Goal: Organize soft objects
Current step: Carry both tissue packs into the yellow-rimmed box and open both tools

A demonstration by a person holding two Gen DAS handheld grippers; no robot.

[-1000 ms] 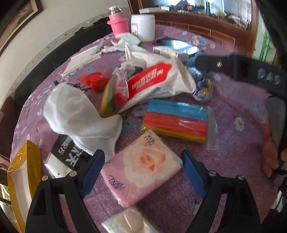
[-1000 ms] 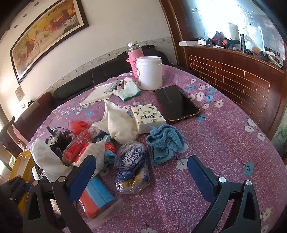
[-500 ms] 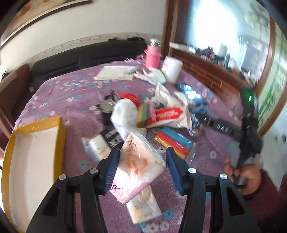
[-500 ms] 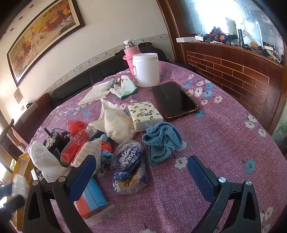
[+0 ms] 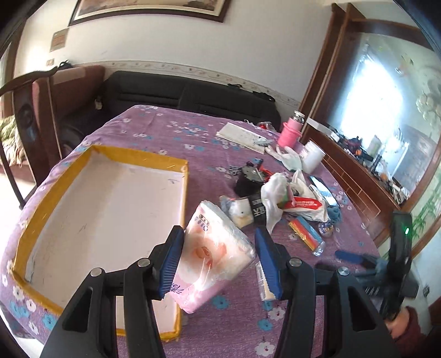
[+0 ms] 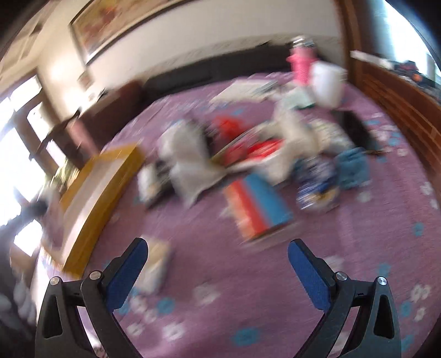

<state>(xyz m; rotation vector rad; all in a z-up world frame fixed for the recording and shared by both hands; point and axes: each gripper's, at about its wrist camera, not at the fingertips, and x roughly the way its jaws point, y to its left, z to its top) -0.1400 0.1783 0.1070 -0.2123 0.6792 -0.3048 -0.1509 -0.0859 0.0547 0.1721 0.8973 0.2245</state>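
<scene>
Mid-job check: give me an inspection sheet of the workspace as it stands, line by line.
Surface: round table under a purple flowered cloth.
Job's things: pink tissue pack in the left gripper; yellow-rimmed tray with nothing in it; striped sponge pack on the cloth.
Clutter: white bags, pink bottle, white jar, phone.
Grippers: left shut on the pack; right gripper open, holding nothing, view blurred.
Cables: nothing seen.
Surroundings: black sofa, framed picture.

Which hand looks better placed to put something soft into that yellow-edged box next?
The left. Its hand-held gripper already grips the pink tissue pack right beside the yellow-edged box; the right hand-held gripper is open and empty.
</scene>
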